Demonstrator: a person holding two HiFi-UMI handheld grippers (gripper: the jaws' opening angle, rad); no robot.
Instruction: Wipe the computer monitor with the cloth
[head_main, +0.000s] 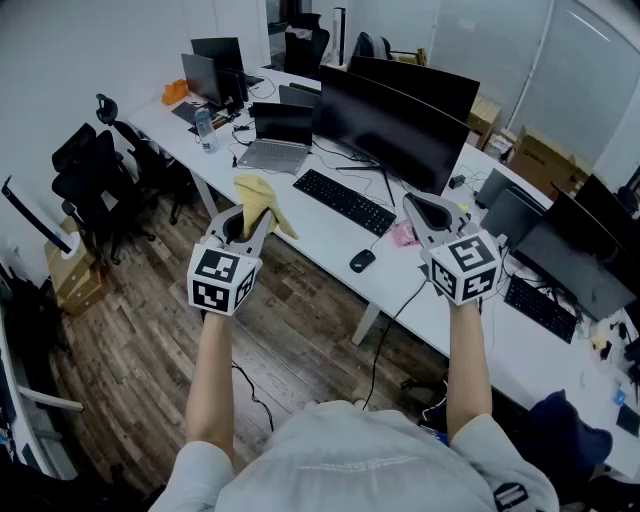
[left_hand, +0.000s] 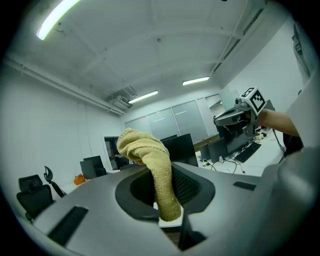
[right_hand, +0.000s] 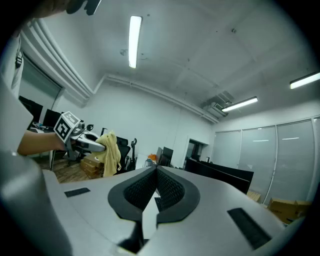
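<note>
Between the jaws of my left tool (left_hand: 165, 187) sits the cloth (left_hand: 150, 155), clamped on a narrow fold, with most of its bulk bunched beyond the jaw tips. My right tool (right_hand: 156, 172) is clenched, jaw against jaw, with nothing between them. Both tools hang over the wooden floor (head_main: 140, 330) in front of the white tabletop (head_main: 320, 232), well apart from the monitor (head_main: 395, 125), which stands at the back of that tabletop behind the keyboard (head_main: 345, 200) and mouse (head_main: 362, 260). Wiping has not begun, in my judgement. Hazard one: the grip takes only a small part of the cloth, so drag across the screen may pull it free. Hazard two: if the loose bunch folds aside, the bare jaw tips may meet the screen and mark it. Hazard three: firm pressure high on the panel may rock the monitor on its stand, and the clenched right tool is not placed to steady it.
</note>
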